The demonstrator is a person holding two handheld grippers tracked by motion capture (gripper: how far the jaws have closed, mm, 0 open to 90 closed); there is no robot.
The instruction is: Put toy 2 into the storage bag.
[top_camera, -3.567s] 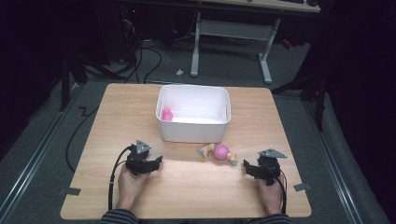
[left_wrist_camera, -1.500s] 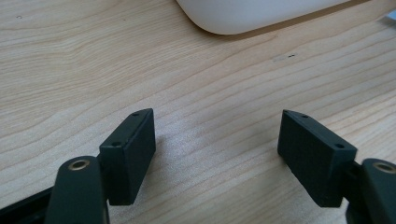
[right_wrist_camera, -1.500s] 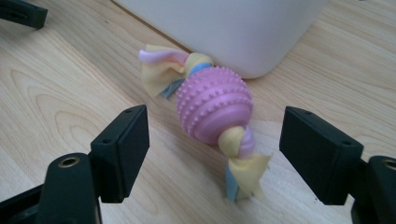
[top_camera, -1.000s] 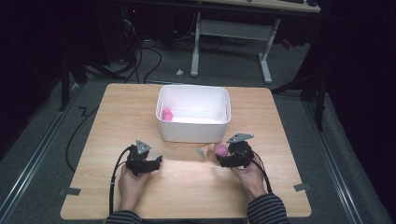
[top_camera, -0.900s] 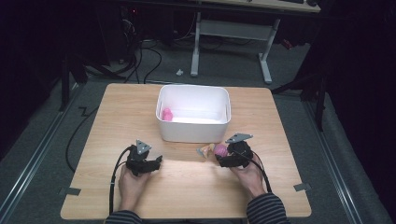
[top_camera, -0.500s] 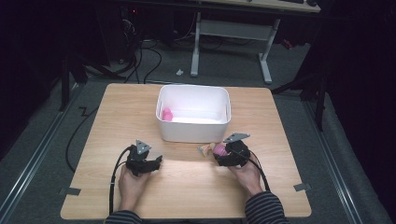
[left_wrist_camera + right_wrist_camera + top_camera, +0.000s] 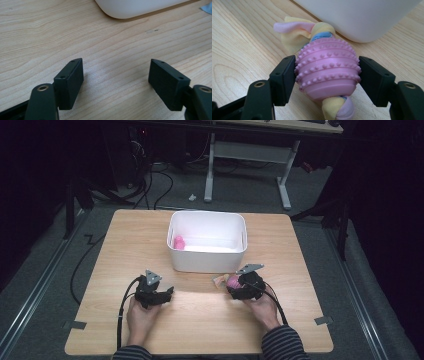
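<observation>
The right gripper has just been closing its jaws, and they now press on both sides of a pink knobbly ball that has a twisted cloth in yellow, pink and blue threaded through it, one knot sticking out beyond the ball and one nearer the camera. The toy lies on the wooden table, just in front of the near wall of a white tub, close to its right corner; in the high view the ball shows at the tip of the right gripper. The left gripper has its jaws spread wide with nothing between them, only bare wood, and a rounded corner of the tub shows well beyond them. In the high view the left gripper rests low on the table, pointing rightwards, well apart from the toy. Inside the tub one small pink thing lies against the left wall; what it is I cannot tell. Both forearms come in from the near edge, the right hand angled up and left toward the tub, the left hand straight behind its gripper. Count: two grippers, one tub, one ball toy, one pink item inside the tub.
</observation>
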